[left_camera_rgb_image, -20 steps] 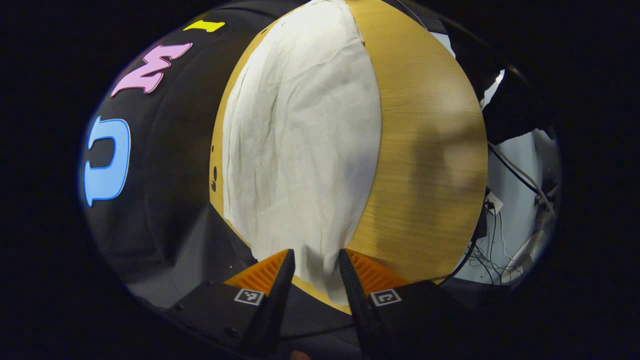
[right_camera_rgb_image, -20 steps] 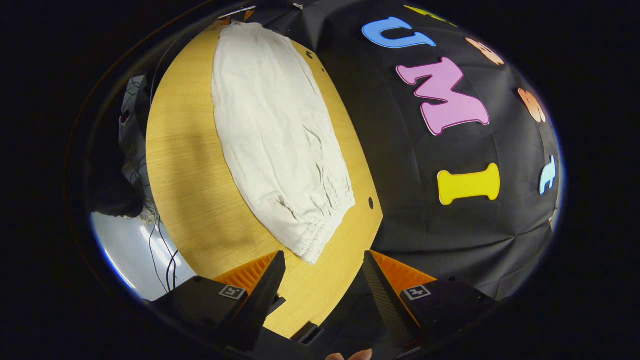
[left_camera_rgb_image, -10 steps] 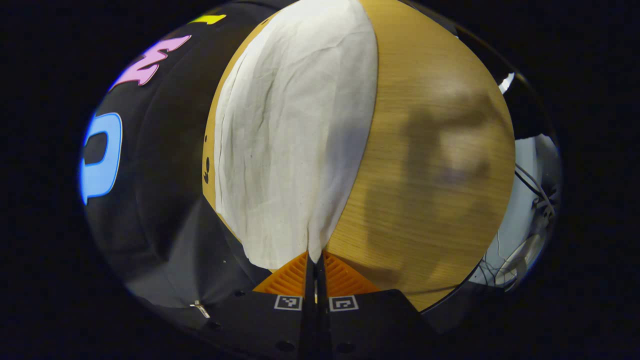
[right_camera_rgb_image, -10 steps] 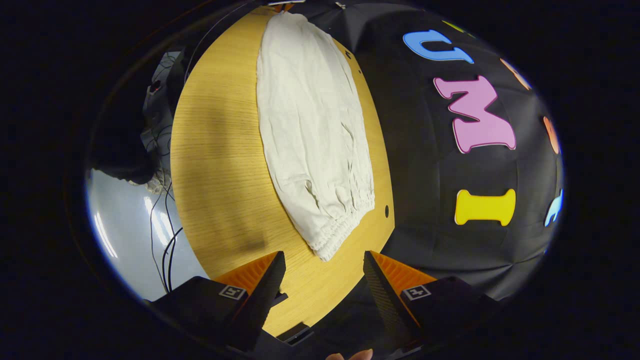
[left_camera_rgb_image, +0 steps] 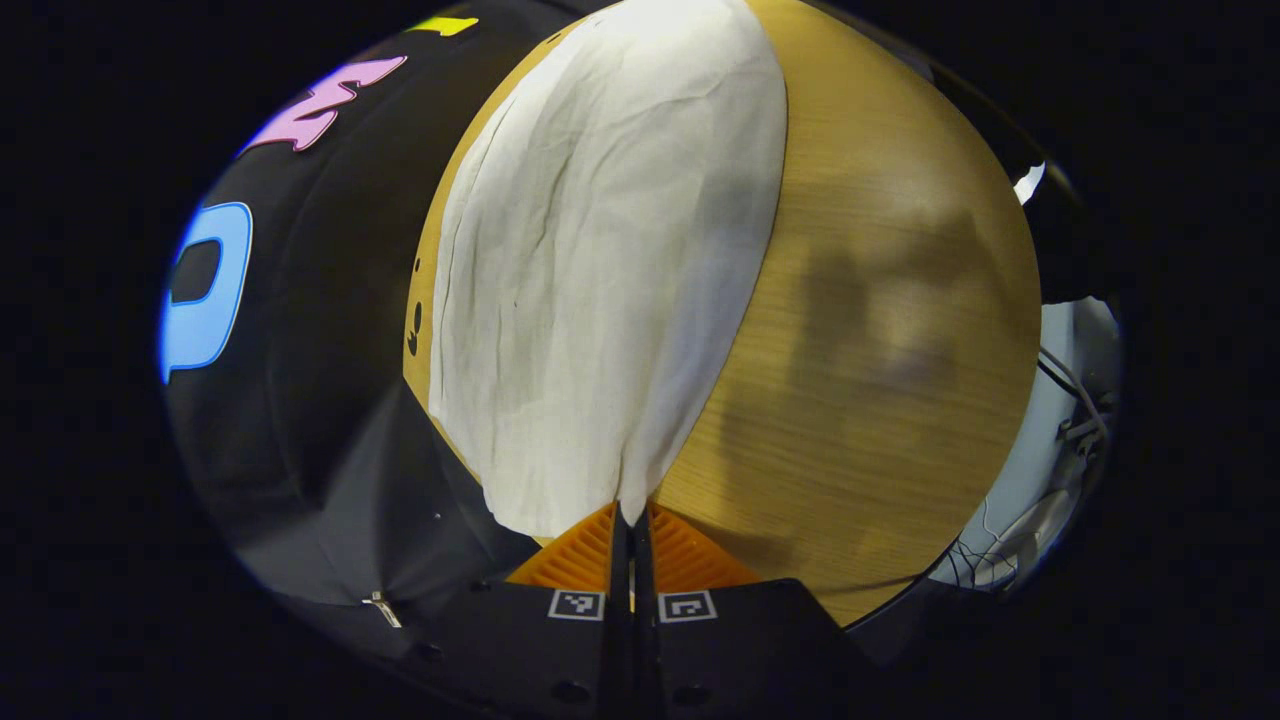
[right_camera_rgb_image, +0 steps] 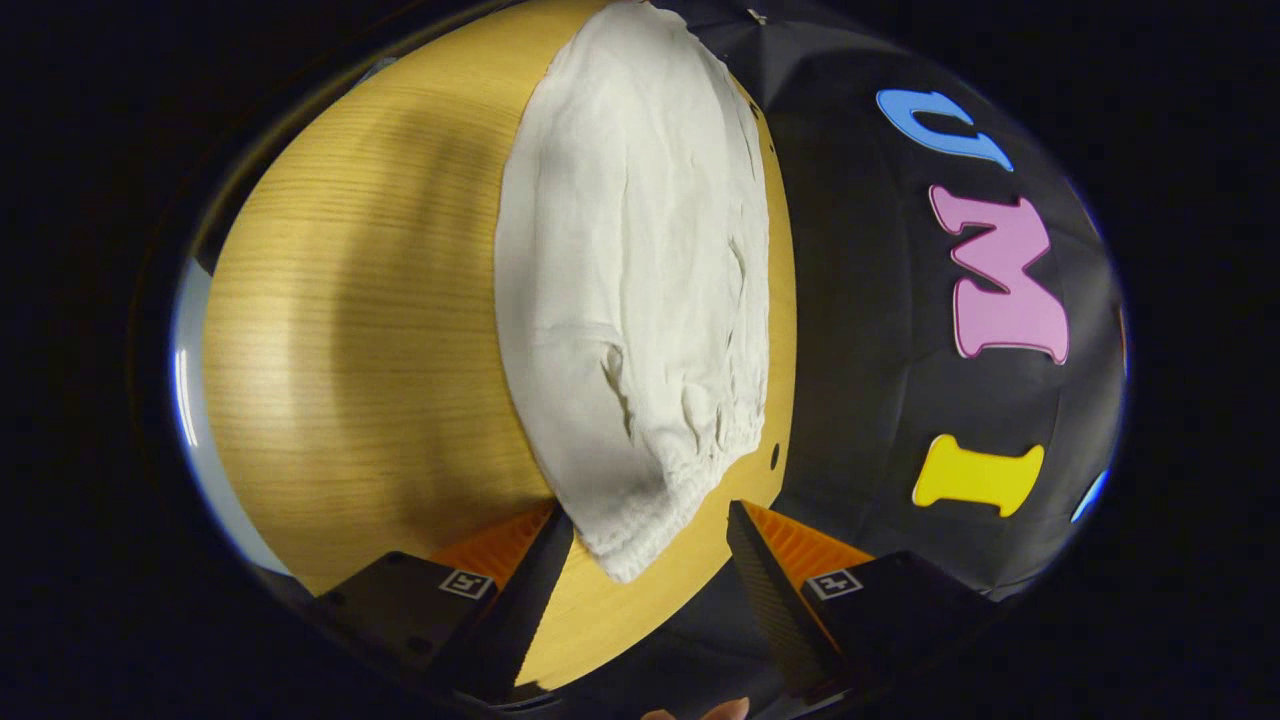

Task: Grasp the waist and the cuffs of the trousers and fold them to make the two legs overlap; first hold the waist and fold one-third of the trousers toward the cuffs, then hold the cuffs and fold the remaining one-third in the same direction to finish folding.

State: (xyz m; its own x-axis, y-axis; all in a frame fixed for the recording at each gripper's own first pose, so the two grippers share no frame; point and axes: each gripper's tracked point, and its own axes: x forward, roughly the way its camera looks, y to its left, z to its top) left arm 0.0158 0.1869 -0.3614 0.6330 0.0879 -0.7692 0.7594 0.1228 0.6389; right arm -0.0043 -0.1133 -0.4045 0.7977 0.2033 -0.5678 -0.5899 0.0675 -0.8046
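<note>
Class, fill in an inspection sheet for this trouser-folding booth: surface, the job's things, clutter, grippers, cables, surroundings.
Surface: wooden table, shadows on it.
Job's things: pale trousers lying flat along the table; gathered elastic end nearest the right gripper.
Clutter: nothing seen.
Grippers: left gripper shut on a trouser edge; right gripper open, the elastic end between its fingers.
Cables: loose cables beyond the table edge.
Surroundings: black cloth wall.
</note>
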